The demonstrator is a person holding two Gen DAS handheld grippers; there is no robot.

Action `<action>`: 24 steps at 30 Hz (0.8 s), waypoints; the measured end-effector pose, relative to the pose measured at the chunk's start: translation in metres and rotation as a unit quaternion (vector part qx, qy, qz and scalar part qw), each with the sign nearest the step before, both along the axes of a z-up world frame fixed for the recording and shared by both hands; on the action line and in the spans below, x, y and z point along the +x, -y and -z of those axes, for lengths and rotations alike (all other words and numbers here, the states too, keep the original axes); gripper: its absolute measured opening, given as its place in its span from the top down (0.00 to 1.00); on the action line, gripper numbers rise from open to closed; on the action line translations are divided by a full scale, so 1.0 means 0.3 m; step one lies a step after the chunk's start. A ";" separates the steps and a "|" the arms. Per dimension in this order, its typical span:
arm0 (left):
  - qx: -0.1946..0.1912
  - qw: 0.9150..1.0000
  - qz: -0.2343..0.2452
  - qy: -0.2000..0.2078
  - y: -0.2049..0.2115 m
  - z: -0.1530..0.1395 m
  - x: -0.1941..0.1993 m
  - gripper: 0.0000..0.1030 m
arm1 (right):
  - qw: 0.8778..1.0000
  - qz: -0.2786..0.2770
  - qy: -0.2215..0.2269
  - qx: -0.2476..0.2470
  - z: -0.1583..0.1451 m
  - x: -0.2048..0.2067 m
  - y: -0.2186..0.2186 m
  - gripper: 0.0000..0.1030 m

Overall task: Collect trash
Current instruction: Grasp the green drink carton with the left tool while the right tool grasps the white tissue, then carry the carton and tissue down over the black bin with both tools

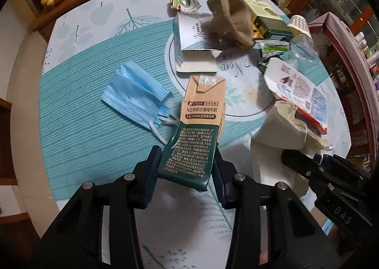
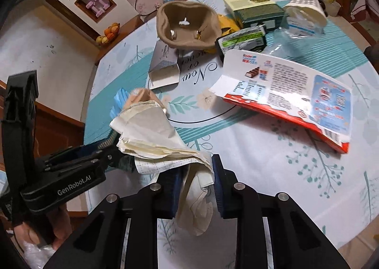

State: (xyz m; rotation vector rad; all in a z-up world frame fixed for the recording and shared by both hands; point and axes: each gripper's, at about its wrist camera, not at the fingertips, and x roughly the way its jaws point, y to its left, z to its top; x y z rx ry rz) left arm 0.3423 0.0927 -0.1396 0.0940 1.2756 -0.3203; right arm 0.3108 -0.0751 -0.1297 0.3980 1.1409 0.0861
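Observation:
A tan and dark green milk carton is tilted just above the round table, and my left gripper is shut on its lower end, both blue pads against its sides. In the right wrist view my right gripper is shut on a wad of crumpled white paper that spills out to the left. That paper and the right gripper also show at the right of the left wrist view. The left gripper sits close beside the paper, its carton mostly hidden behind it.
A blue face mask lies left of the carton. Farther back are an open grey box, a brown pulp cup tray and a green box. A flattened red and white chocolate box lies at the right, with clear plastic behind it.

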 end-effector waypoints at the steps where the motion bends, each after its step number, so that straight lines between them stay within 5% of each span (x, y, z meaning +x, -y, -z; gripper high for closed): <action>1: -0.003 1.000 -0.001 0.003 0.002 -0.013 -0.016 0.65 | 1.000 0.003 0.004 0.003 -0.014 -0.016 0.009 0.77; 24: -0.054 0.996 0.029 0.063 0.141 -0.341 -0.523 0.68 | 0.999 0.006 0.049 -0.016 -0.306 -0.476 0.269 0.78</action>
